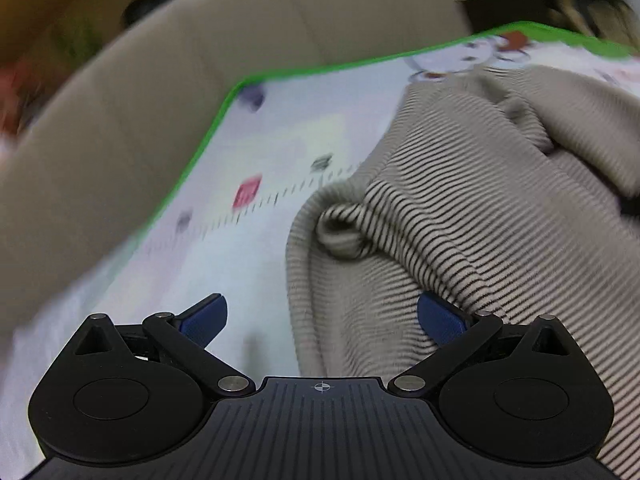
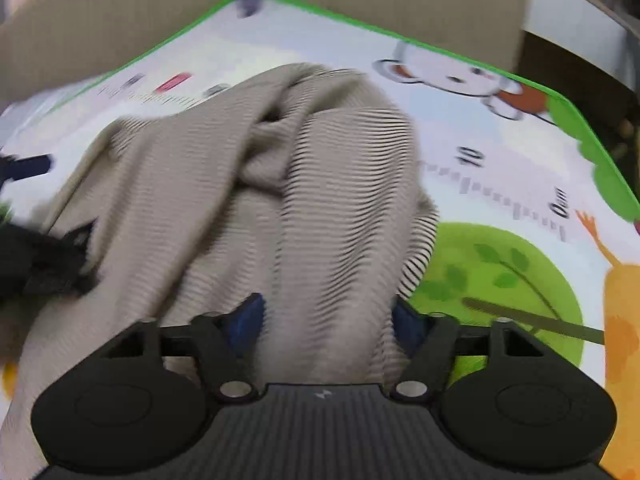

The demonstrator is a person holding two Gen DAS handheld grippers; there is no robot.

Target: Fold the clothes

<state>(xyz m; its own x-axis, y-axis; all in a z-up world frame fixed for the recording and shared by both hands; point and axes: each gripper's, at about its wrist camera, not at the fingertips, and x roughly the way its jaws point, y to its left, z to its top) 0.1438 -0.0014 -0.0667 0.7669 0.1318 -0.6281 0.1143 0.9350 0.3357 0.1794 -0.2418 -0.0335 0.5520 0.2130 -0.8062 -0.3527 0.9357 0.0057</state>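
Both tongs stand wide apart: the left gripper [image 1: 322,320] straddles the edge of the striped beige garment [image 1: 460,220] without clamping it, and the right gripper [image 2: 326,320] has bunched cloth between its fingers, unpinched. That garment lies crumpled on a green-edged play mat [image 2: 500,160], beside a beige sofa [image 1: 120,128].

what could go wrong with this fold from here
1. The left gripper is open with only the garment edge between its pads; one pad sits over bare mat, so closing may catch too little cloth.
2. The garment is bunched, with a rolled lump in the middle, so creases could get folded in.
3. The right gripper is open around a thick ridge of cloth and may grab several layers at once.
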